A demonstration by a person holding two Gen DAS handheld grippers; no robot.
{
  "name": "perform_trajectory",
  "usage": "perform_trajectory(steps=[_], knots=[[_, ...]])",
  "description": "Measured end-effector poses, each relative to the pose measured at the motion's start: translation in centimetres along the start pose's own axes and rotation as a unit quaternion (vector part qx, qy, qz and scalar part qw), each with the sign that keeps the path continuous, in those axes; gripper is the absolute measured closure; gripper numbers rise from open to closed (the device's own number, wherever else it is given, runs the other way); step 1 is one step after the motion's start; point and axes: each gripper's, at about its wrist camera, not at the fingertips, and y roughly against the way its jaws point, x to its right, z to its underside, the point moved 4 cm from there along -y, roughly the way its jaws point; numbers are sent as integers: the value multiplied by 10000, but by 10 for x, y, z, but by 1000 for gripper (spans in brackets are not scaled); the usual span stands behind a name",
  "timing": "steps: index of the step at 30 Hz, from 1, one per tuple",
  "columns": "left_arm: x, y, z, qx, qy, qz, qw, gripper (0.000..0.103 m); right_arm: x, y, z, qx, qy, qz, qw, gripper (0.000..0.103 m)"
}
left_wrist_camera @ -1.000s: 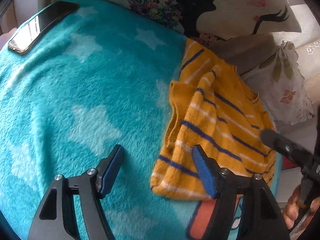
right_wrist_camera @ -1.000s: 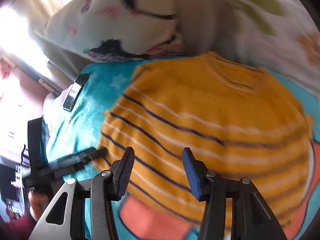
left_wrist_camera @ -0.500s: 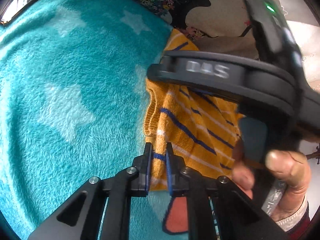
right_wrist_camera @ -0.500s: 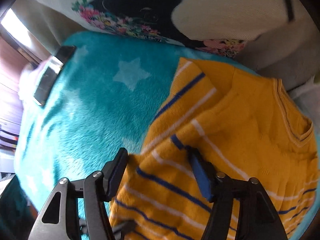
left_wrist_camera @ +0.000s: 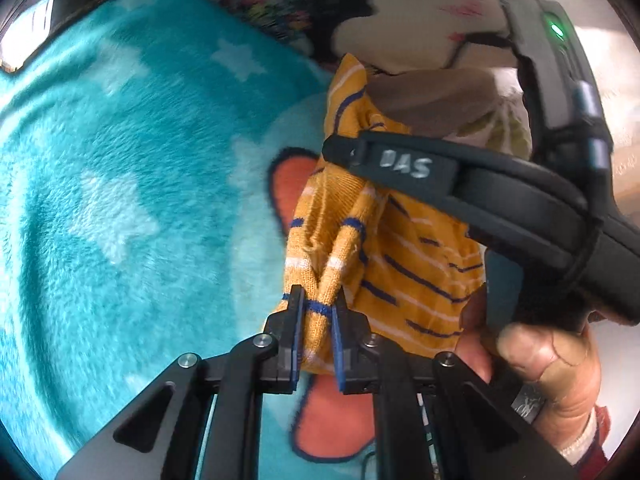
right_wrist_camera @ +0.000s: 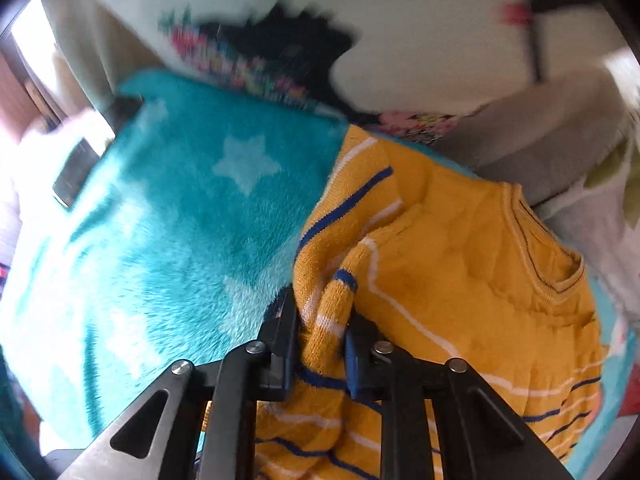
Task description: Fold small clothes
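Left wrist: teal star blanket (left_wrist_camera: 120, 200)

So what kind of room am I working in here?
Probably a bedroom, on a bed: a fluffy teal star blanket, printed pillows behind it, a phone at the edge, and the small striped sweater being folded.
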Motion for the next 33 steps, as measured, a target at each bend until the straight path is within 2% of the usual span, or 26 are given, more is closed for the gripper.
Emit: perform_trajectory(steps=[5,8,10,11,12,15,19,23,25,26,28,30,31,33], knots=[[66,19,15,140,-435,67,9989,91,52,53,19,594,-405,-694,9950,85],[106,36,27,285,-648,287,9971,87,105,89,43,904,-719,-1019,9881,86],[130,43,37,420,-859,122,9953,80,149,102,65,1076,-938,-1117,9834,86],[139,42,38,461,-931,15,9946,70,168,103,67,1111,-1018,-1119,9822,86],[146,40,44,497,-1003,-108,9937,64,188,105,80,1140,-1135,-1106,9808,87],[157,23,61,412,-1132,-497,9915,64,255,99,113,1115,-1627,-1060,9746,87],[164,-6,79,116,-1020,-731,9920,64,322,82,149,1012,-2134,-1051,9660,87],[155,-36,91,-128,-898,-1001,9908,64,335,47,173,651,-2295,-1449,9603,81],[158,-43,94,-198,-887,-1063,9902,64,341,43,183,679,-2326,-1454,9592,62],[161,-45,96,-183,-928,-1098,9894,64,344,45,186,692,-2319,-1428,9597,60],[168,-47,95,-105,-1053,-1194,9872,62,354,58,191,725,-2319,-1261,9618,60],[174,-51,92,-19,-1152,-1273,9851,62,363,82,195,927,-2286,-813,9657,60],[178,-52,91,-4,-1170,-1295,9847,62,366,93,196,1101,-2273,-800,9643,62],[182,-61,87,60,-1159,-1304,9846,56,364,117,197,1482,-2306,-1227,9538,66]])
